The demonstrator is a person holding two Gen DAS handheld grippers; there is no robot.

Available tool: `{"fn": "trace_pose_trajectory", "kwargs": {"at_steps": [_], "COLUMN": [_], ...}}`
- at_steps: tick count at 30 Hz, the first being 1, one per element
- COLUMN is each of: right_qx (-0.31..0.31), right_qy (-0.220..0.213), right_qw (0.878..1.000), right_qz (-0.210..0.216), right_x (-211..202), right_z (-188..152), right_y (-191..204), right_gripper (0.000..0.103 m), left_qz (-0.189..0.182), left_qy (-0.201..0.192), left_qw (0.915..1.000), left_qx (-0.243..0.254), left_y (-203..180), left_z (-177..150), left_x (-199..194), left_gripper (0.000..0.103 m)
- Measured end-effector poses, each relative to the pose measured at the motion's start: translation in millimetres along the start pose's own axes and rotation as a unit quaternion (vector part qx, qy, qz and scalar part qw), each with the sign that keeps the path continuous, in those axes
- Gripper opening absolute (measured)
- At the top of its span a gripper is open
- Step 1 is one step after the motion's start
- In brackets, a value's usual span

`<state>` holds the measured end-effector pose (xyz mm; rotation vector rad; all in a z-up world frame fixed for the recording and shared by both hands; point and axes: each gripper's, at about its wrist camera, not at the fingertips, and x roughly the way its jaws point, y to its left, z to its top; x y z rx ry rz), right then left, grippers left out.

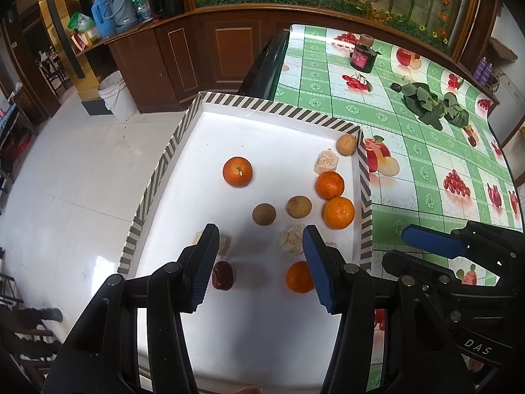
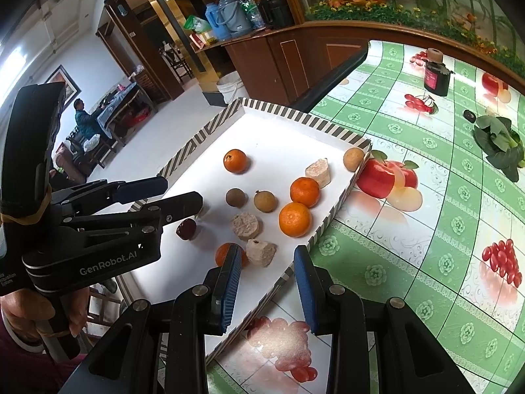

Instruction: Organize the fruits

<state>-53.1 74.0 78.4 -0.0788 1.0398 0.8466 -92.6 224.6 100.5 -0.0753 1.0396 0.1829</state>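
Observation:
A white tray with a striped rim holds several oranges, brown longans, pale chunky pieces and a dark red date. My left gripper is open above the tray's near part, between the date and a near orange. My right gripper is open over the tray's near right rim, its left finger beside an orange and a pale piece.
The tray sits on a green fruit-print tablecloth. A dark jar and leafy greens lie farther back. White floor drops off left of the tray, with a bucket by wooden cabinets.

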Motion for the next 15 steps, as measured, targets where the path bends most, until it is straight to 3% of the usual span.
{"fn": "trace_pose_trajectory", "kwargs": {"at_steps": [15], "right_qx": [0.013], "right_qy": [0.004], "right_qw": [1.0], "right_qz": [0.002], "right_x": [3.1], "right_z": [-2.4], "right_y": [-8.6], "right_gripper": [0.032], "left_qz": [0.011], "left_qy": [-0.02], "left_qw": [0.9997], "left_qx": [0.012], "left_y": [-6.3], "left_z": [2.9], "left_x": [-1.0], "left_gripper": [0.053]}}
